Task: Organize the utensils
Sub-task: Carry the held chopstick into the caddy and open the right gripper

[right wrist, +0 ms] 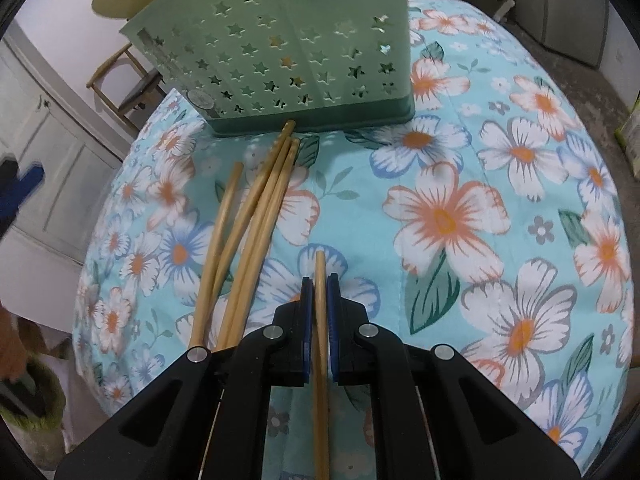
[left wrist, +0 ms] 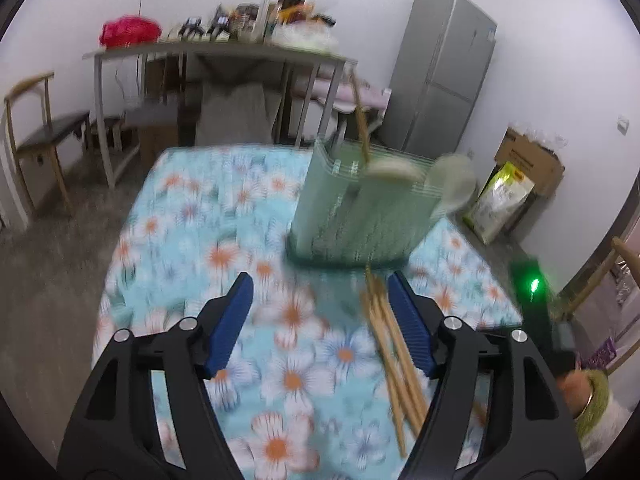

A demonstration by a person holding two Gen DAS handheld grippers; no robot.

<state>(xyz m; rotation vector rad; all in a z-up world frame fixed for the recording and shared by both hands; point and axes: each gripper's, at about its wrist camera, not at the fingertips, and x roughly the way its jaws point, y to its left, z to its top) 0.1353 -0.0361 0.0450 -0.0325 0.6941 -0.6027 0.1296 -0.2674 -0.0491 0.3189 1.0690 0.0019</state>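
Observation:
A pale green star-punched utensil holder (left wrist: 360, 216) (right wrist: 280, 52) stands on the flowered tablecloth (left wrist: 192, 240) (right wrist: 500, 160). One chopstick (left wrist: 360, 120) and white spoons (left wrist: 390, 168) stick out of it. Several loose wooden chopsticks (left wrist: 392, 344) (right wrist: 248, 232) lie in front of its base. My left gripper (left wrist: 319, 280) hangs open over the cloth, the loose chopsticks just inside its right finger (left wrist: 408, 320), not pressed. My right gripper (right wrist: 320, 280) is shut on a single chopstick (right wrist: 321, 360) that points toward the holder, to the right of the loose ones.
Beyond the table stand a grey desk (left wrist: 220, 56) piled with clutter, a grey fridge (left wrist: 444, 72), wooden chairs (left wrist: 36, 136) (right wrist: 132, 76), and a cardboard box (left wrist: 528, 156) with a yellow bag (left wrist: 500, 200). A white cabinet (right wrist: 52, 152) is at the left.

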